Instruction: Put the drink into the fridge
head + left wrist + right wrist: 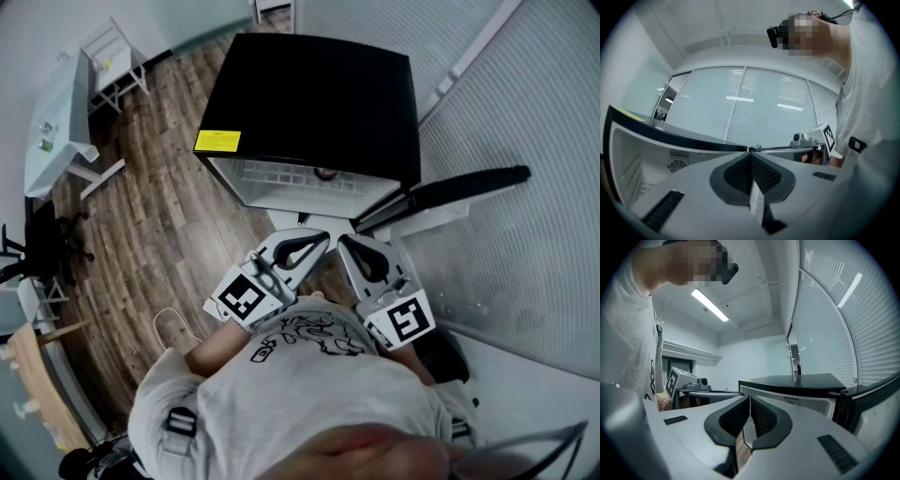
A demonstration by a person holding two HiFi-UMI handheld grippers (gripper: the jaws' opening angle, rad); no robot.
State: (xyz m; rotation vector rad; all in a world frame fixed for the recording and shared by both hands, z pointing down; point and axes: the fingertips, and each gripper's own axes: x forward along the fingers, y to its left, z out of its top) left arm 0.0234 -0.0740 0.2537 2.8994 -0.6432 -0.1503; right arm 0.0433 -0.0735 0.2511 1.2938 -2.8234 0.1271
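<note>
Before open fridge (309, 103): L tongs (750, 154) & R tongs (749, 398) both pinched together, empty. Inside fridge, small round obj (323, 172), prob. drink top; unsure. Likely rigid, smooth, lightish; grip mid-body, by sides.

The fridge (309, 103) stands on the floor (159, 216) against the glass partition (525, 141) on its right, with its door (450, 192) swung out to the right. A small object (324, 173), possibly the drink, sits inside near the front. Before the opening, the left gripper (317, 238) and right gripper (347, 244) lie side by side, close together. Far left, a desk (56, 122) runs along the wall, with a chair (111, 58) behind it and an office chair (42, 239) nearer.
</note>
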